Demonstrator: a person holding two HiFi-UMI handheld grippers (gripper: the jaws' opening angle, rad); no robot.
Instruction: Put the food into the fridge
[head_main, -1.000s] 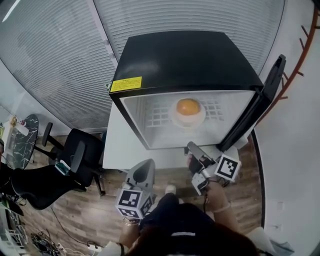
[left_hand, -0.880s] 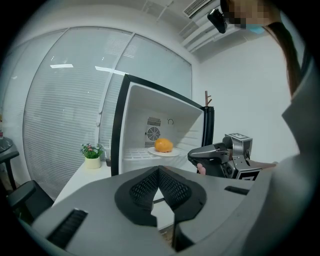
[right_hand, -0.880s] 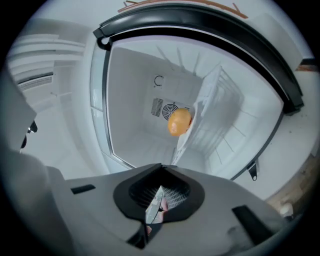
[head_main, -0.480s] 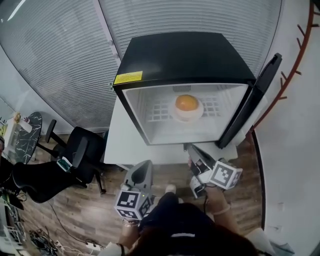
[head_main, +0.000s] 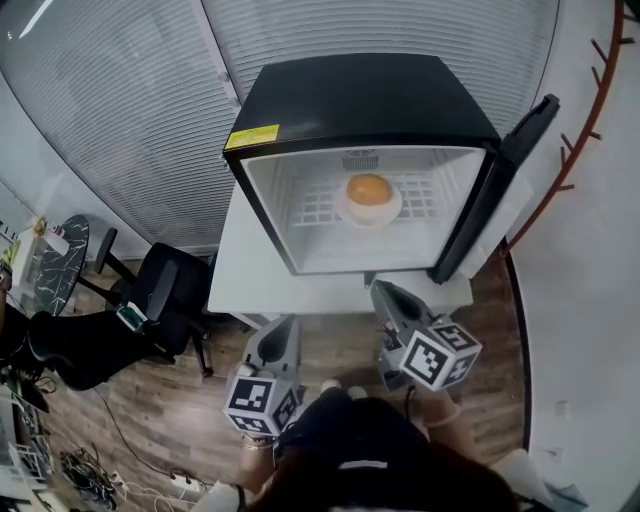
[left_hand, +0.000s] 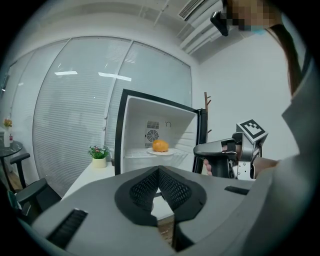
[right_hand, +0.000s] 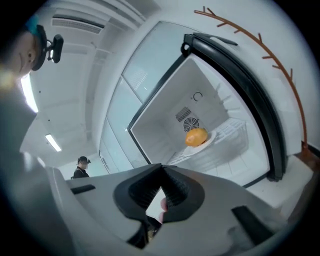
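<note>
Food (head_main: 367, 187) sits on a white plate (head_main: 371, 219) on the wire shelf (head_main: 312, 206) inside the fridge (head_main: 360, 100), toward the back wall. So the placing step reads as done. My left gripper (left_hand: 159, 172) is clenched, pads meeting with nothing between them. My right gripper (right_hand: 161, 173) is clenched too and empty. Both hang in front of the white table (head_main: 240, 280) that carries the fridge, well apart from the plate. The door (head_main: 502, 185) stands wide open on the fridge's right side, nearest my right gripper. Judgement: what remains is closing up. The next move calls for bringing the right gripper round to the door's outer face and pushing it across the opening until it seals. No grasp is needed, and shut jaws should serve as a pusher.
</note>
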